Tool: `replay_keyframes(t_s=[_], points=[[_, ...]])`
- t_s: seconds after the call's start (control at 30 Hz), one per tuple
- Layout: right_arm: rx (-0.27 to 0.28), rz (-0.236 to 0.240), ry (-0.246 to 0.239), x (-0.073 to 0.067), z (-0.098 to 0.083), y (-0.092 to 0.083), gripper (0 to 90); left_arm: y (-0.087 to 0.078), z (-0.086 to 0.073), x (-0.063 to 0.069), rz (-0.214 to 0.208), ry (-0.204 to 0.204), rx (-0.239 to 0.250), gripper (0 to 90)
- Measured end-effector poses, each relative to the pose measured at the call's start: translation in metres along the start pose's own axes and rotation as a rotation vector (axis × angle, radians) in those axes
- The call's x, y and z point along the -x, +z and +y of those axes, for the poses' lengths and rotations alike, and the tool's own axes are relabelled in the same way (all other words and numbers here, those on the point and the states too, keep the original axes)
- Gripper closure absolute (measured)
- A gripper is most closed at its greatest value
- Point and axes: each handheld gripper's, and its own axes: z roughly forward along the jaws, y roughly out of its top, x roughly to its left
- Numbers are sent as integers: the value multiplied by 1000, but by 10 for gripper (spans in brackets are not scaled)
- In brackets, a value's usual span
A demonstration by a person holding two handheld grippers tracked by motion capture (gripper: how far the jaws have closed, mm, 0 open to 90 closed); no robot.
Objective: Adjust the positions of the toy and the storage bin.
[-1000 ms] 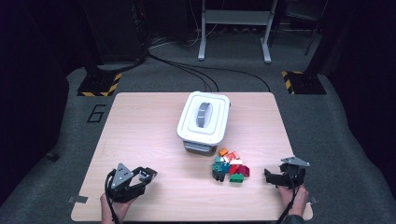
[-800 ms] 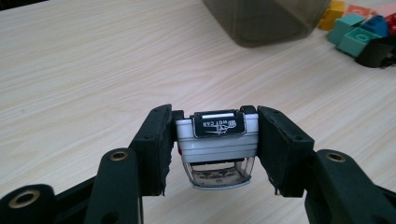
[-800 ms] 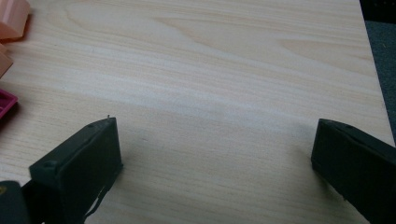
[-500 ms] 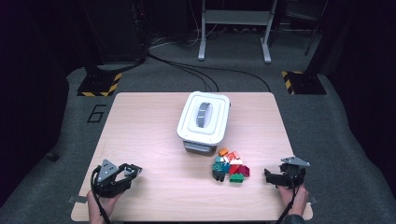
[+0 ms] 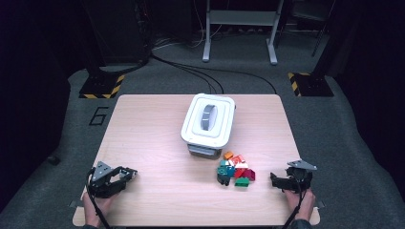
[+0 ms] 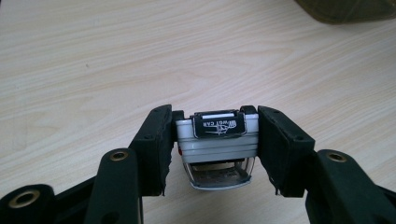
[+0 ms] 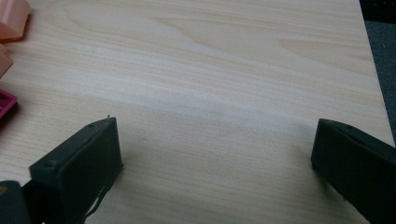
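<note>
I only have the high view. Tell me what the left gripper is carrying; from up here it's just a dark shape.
Observer: The left gripper is clamped on a small white toy car, with a pad against each side.
Operator: Now check the right one.
Observer: The right gripper is wide open, with only bare table between its jaws.
Operator: Say what's nearest to it.
Observer: Pale orange and pink blocks sit at the left edge of its view, apart from the jaws.
</note>
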Motion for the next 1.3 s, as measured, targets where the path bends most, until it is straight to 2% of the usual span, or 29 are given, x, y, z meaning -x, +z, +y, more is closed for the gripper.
replay_keyframes(t_s=[0.13, 0.17, 0.37, 0.5, 0.57, 0.63, 0.77, 0.97, 1.3], points=[[-1, 1, -4, 0, 0, 0, 8, 4, -4, -2, -6, -5, -9, 474], [-1, 1, -5, 0, 0, 0, 8, 4, -5, -3, -19, 3, -24, 474], [-1, 1, -4, 0, 0, 0, 8, 3, -4, -2, -31, 0, -27, 460], [-1, 0, -4, 0, 0, 0, 8, 1, -2, -1, -43, -19, -60, 299], [-1, 0, -4, 0, 0, 0, 8, 1, -1, 0, -46, -29, -66, 247], [-1, 1, -4, 0, 0, 0, 8, -1, 2, 0, -50, -40, -78, 185], [-1, 1, -4, 0, 0, 0, 8, -7, 11, 2, -49, -59, -71, 143], [-1, 1, -4, 0, 0, 0, 8, -14, 26, 5, -52, -38, -82, 112], [-1, 1, -5, 0, 0, 0, 9, -13, 53, 16, -60, -6, -91, 85]])
